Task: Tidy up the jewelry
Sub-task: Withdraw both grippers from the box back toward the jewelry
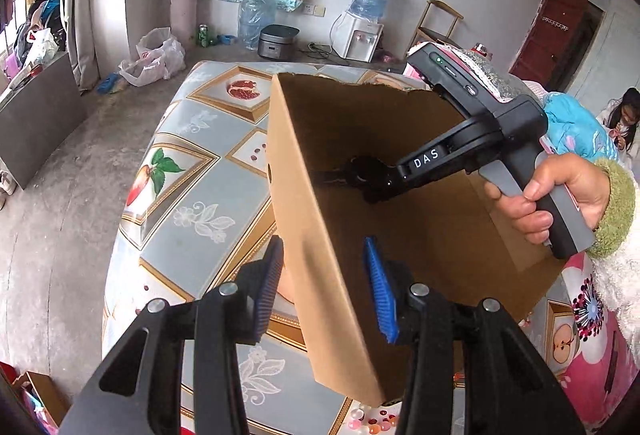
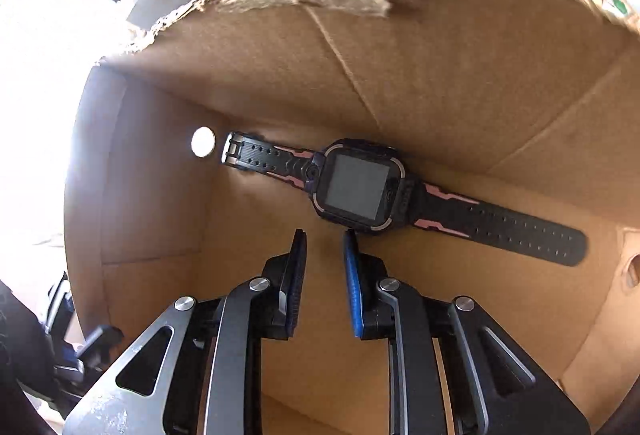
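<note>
I am working two handheld grippers over a desk (image 1: 208,139) covered with a fruit-and-flower patterned cloth. On it stands an open cardboard box (image 1: 340,219) with a torn top edge.

My right gripper (image 2: 325,247) reaches down into the box. Its jaws stand a narrow gap apart and hold nothing; bare cardboard shows between them. Just beyond their tips, on the box floor against the far wall, lies a black and pink smartwatch (image 2: 360,187). It lies flat, screen up, with its strap stretched out to both sides. Nothing touches it. In the left wrist view the person's hand (image 1: 560,195), in a fuzzy green cuff, grips the handle of this right gripper.

My left gripper (image 1: 326,271) straddles the near wall of the box, one blue pad outside and one inside. The jaws are partly apart, and I judge that the pads are not pressing the cardboard, though the outer pad sits very close to it.

As for progress, the watch is already in the box, so I judge that one piece is put away. A small cluster of beads (image 1: 372,421), pink, orange and pearly, lies on the desk at the bottom edge of the left wrist view, outside the box. Those look like what is left to collect. I cannot see whether other jewelry waits elsewhere.
</note>
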A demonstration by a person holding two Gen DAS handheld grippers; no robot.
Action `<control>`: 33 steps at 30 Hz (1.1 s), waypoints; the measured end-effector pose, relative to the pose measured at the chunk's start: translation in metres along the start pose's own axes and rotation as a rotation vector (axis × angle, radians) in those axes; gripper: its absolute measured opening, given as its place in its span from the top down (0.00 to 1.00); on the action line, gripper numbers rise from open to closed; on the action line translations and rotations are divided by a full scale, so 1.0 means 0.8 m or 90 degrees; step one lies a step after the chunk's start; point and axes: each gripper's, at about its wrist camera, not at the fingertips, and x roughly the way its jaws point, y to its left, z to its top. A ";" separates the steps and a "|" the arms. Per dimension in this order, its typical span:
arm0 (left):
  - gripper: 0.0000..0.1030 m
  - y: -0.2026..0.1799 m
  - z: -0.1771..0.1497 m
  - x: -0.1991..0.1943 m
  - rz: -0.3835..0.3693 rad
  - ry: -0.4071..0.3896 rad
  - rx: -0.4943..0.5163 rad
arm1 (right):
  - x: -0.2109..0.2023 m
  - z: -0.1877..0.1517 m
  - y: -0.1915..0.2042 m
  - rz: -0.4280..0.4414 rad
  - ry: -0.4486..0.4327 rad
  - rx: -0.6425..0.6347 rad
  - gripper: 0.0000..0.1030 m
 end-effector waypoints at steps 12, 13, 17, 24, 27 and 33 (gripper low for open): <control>0.35 -0.002 -0.016 -0.078 -0.026 -0.089 -0.034 | -0.162 -0.085 0.068 -0.090 -0.184 -0.137 0.38; 0.34 -0.003 -0.020 -0.085 -0.029 -0.097 -0.034 | -0.186 -0.109 0.075 -0.079 -0.222 -0.143 0.34; 0.29 -0.014 -0.036 -0.107 -0.040 -0.117 -0.019 | -0.247 -0.194 0.076 -0.036 -0.319 -0.136 0.29; 0.23 -0.041 -0.079 -0.111 -0.046 -0.081 0.009 | -0.269 -0.286 0.020 0.036 -0.379 -0.038 0.23; 0.19 -0.059 -0.110 -0.099 -0.030 -0.033 0.044 | -0.232 -0.334 0.014 0.001 -0.342 -0.020 0.20; 0.18 -0.102 -0.179 -0.040 0.083 0.092 0.154 | -0.116 -0.382 0.017 -0.186 -0.226 -0.006 0.20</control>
